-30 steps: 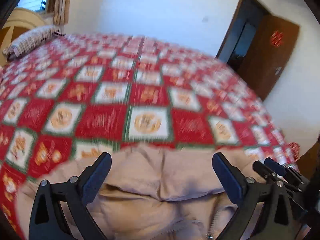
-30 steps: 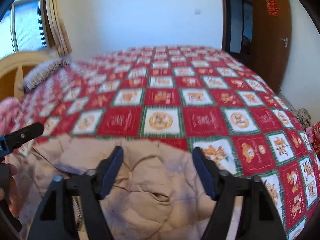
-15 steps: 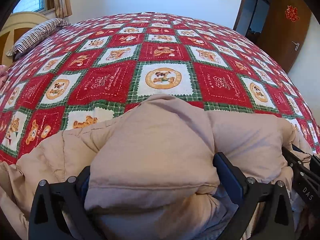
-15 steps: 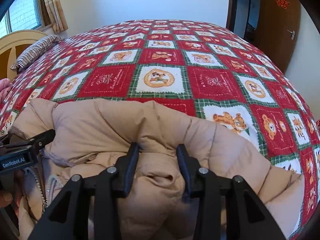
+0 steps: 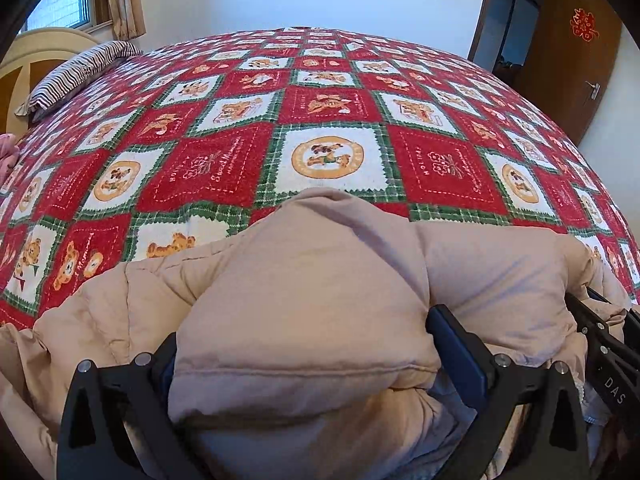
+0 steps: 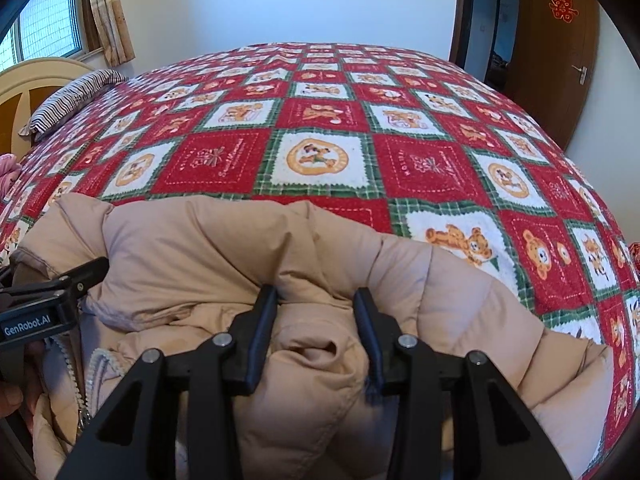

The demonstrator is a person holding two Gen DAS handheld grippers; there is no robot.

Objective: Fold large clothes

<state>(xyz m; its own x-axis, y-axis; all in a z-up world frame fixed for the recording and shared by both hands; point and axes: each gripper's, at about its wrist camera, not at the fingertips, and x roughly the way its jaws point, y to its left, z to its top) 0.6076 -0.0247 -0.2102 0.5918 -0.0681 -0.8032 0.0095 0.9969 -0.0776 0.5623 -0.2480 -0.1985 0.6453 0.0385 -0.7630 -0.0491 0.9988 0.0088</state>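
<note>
A beige padded jacket (image 5: 320, 280) lies crumpled at the near edge of the bed, its zipper (image 6: 80, 368) showing at the left. My left gripper (image 5: 304, 344) stands wide, and a thick puffed part of the jacket bulges up between its fingers and covers the left fingertip. My right gripper (image 6: 316, 312) is shut on a narrower fold of the jacket (image 6: 200, 240), both pads pressed into the fabric. Each gripper shows at the edge of the other's view: the left gripper (image 6: 56, 300) at the left, the right gripper (image 5: 604, 344) at the right.
A red, white and green patchwork quilt (image 5: 320, 120) covers the whole bed beyond the jacket. A striped pillow (image 5: 80, 68) and a curved headboard (image 6: 36, 80) are at the far left. A brown door (image 5: 568, 60) stands at the right. A pink cloth (image 6: 6, 176) lies at the left edge.
Both grippers came down onto the jacket. The right jaws narrowed and closed on a fold. The left jaws kept their width while padded fabric filled the gap between them.
</note>
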